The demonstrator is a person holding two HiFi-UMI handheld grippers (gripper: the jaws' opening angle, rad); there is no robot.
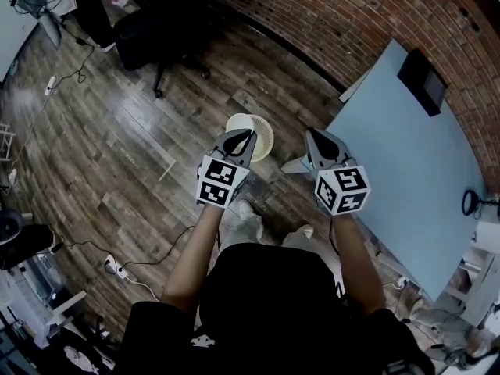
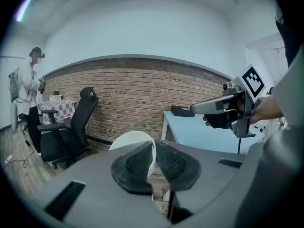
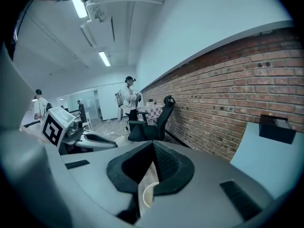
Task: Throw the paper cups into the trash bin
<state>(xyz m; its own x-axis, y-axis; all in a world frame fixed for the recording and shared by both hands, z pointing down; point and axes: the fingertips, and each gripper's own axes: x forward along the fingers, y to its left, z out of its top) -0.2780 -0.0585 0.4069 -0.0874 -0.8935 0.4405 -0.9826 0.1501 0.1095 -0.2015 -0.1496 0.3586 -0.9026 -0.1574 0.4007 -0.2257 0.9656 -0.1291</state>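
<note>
1. Pinching of the paper cup [image 2: 130, 140] is shown in the left gripper view: the thin white wall of the cup is clamped between the two black ribbed pads of the left tongs [image 2: 154, 150], and the body of the cup stands out to the left of them
2. From the head view, the left tongs [image 1: 248, 136] are seen held out ahead of the person, and the paper cup [image 1: 238, 122] is seen at their tip, up off the floor and overlapping the left part of the rim of the trash bin [image 1: 266, 147]
3. The trash bin, white with a perforated wall, is stood on the wooden floor [image 1: 117, 131], between the two tongs as seen from above
4. The right tongs [image 3: 153, 148] are pressed together at the tips, with nothing clamped between the pads; a small pale ring [image 3: 148, 194] is visible through the gap beneath them, and what it is cannot be told
5. The right tongs [image 1: 315, 137] are held level with the left, at the left edge of the pale blue desk [image 1: 406, 155] as seen from above
6. A black box [image 1: 422, 80] is placed on the desk near the brick wall [image 1: 328, 14]; a black office chair [image 1: 156, 30] is stood well apart from the trash bin
</note>
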